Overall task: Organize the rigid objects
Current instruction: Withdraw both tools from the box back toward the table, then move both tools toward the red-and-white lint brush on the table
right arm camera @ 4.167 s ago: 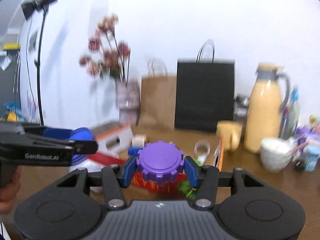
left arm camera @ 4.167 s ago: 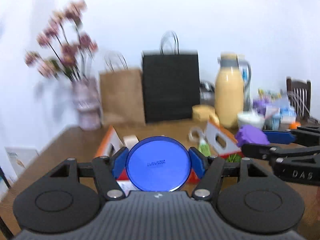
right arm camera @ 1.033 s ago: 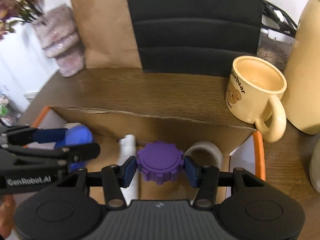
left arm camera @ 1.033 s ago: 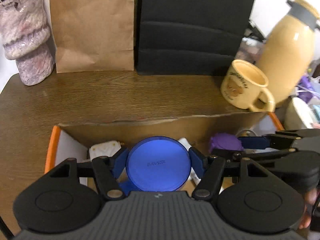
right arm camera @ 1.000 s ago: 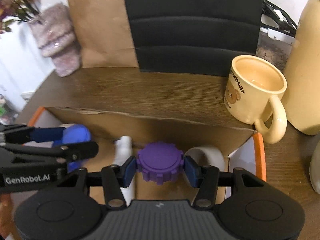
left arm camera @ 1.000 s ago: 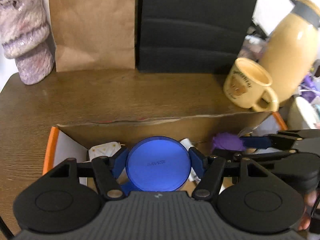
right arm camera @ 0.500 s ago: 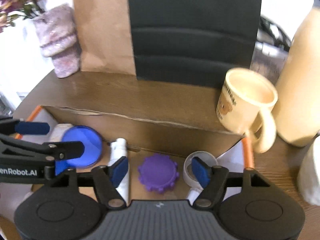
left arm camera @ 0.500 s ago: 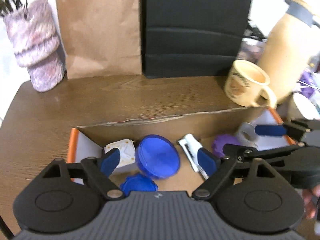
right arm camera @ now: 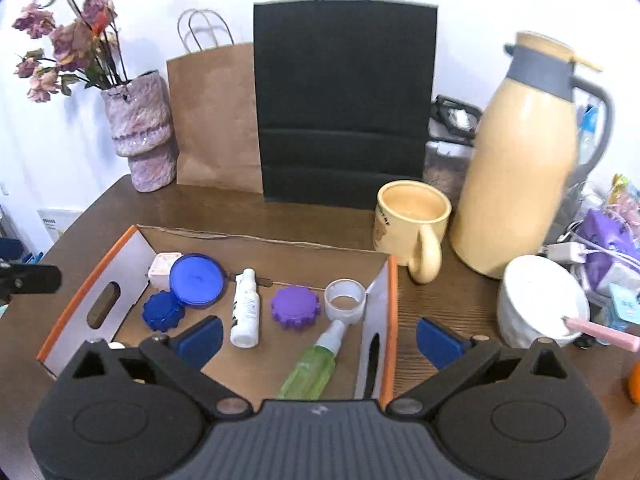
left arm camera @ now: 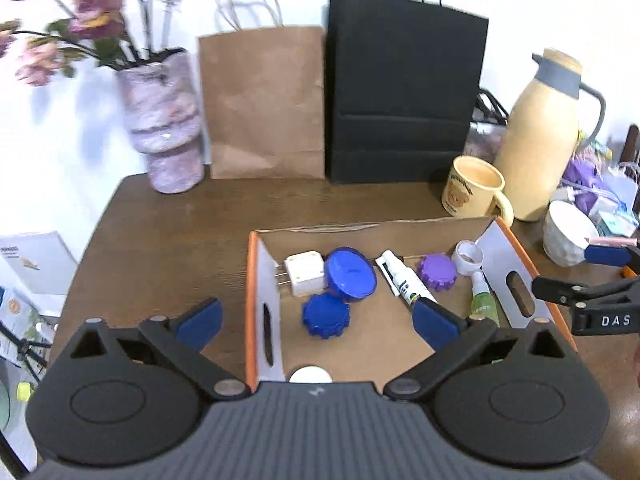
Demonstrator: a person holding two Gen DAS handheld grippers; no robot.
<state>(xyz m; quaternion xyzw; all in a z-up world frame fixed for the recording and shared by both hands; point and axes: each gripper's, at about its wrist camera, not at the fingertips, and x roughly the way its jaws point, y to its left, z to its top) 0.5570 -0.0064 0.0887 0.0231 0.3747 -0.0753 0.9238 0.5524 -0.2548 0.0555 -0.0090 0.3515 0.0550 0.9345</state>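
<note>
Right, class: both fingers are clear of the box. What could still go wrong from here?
1. The big blue lid leans on the small blue cap and may slide off.
2. The mug stands close to the box corner, so a careless reach could knock it.
3. The green spray bottle lies on its side and might roll.

Right tool (right arm camera: pixel 318 338) opening, empty, above box (right arm camera: pixel 384 304).

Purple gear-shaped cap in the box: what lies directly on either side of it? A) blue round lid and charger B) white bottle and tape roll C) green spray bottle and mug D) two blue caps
B: the purple cap lies on the box floor between the white bottle and the tape roll.
</note>
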